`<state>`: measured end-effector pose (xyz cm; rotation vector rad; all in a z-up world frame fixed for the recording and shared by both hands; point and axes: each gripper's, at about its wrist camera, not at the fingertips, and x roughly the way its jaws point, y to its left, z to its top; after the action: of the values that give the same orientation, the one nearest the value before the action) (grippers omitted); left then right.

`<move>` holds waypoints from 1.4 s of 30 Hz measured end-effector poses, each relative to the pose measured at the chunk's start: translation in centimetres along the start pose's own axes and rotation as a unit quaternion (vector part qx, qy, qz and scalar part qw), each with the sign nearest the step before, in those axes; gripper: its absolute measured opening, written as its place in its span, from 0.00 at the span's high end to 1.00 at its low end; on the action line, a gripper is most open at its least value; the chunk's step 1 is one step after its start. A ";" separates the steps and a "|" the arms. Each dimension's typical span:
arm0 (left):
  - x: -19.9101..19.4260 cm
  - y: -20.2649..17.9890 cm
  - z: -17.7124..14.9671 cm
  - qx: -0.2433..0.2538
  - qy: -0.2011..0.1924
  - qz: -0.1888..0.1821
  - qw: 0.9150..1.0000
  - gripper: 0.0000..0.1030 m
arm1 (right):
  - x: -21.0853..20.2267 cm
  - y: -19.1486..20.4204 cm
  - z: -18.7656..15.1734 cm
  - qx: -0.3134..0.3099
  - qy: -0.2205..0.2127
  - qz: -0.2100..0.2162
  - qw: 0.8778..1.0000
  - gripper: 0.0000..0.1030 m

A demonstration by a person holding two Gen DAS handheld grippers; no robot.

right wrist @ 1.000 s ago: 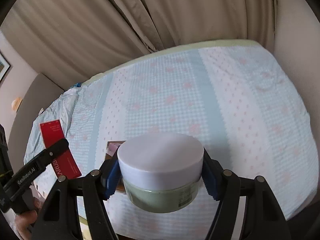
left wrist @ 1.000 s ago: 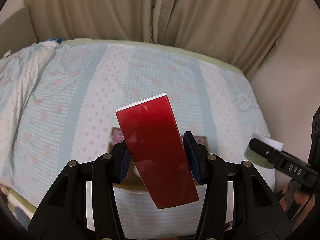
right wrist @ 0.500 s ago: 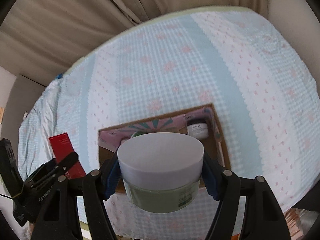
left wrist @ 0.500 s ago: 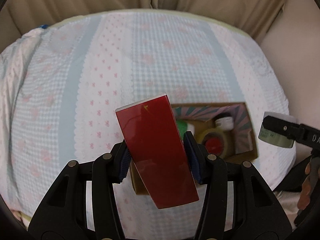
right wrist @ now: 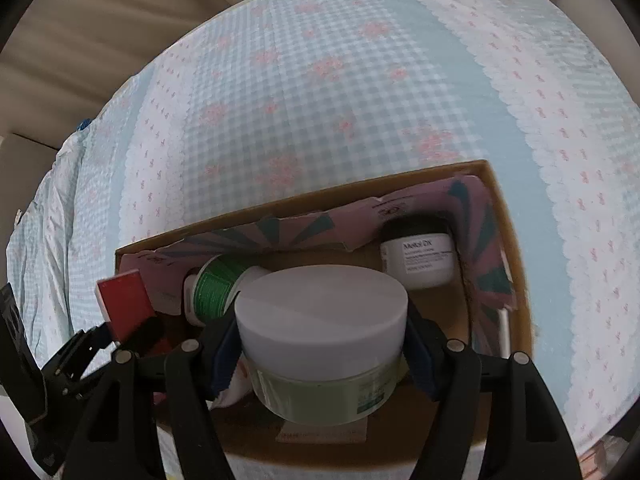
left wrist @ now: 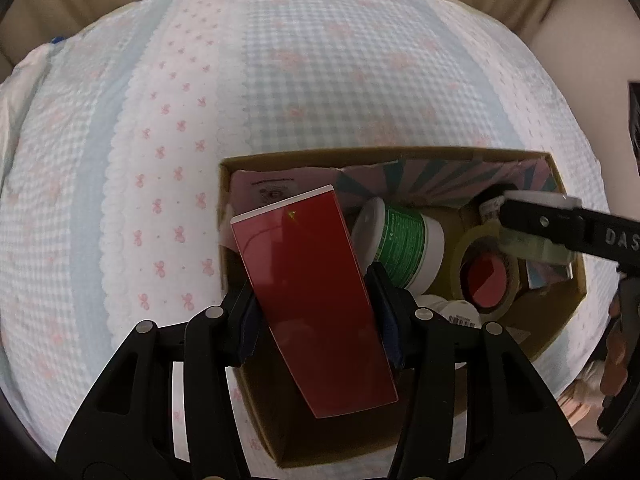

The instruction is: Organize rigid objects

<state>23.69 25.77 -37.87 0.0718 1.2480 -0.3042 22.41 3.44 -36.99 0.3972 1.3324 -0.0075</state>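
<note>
My left gripper [left wrist: 314,312] is shut on a flat red box [left wrist: 308,292] and holds it tilted over the left part of an open cardboard box [left wrist: 384,152]. My right gripper [right wrist: 322,344] is shut on a pale green jar with a white lid [right wrist: 320,320], held over the middle of the same cardboard box [right wrist: 304,200]. The red box [right wrist: 124,304] and left gripper also show at the left of the right wrist view. The right gripper with the jar [left wrist: 536,240] shows at the right of the left wrist view.
Inside the box lie a green-labelled white jar [left wrist: 404,240], a tape roll [left wrist: 488,276], a white jar with a dark lid [right wrist: 420,256] and pink-teal patterned paper [right wrist: 280,236]. The box sits on a bed with a blue-pink checked cover [left wrist: 280,80]. Curtains hang behind.
Both grippers have tilted down and moved closer to the cardboard box, which now fills the lower part of both views. Each still holds its object.
</note>
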 end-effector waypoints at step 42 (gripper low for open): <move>-25.3 -13.3 3.5 -0.059 -0.164 0.074 0.982 0.00 | -22.2 -5.0 1.7 -0.093 -0.113 0.017 0.989 0.00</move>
<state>16.17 17.03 -11.44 0.0111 0.9259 -0.1051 17.39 -6.56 -17.08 0.2516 1.0919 0.0965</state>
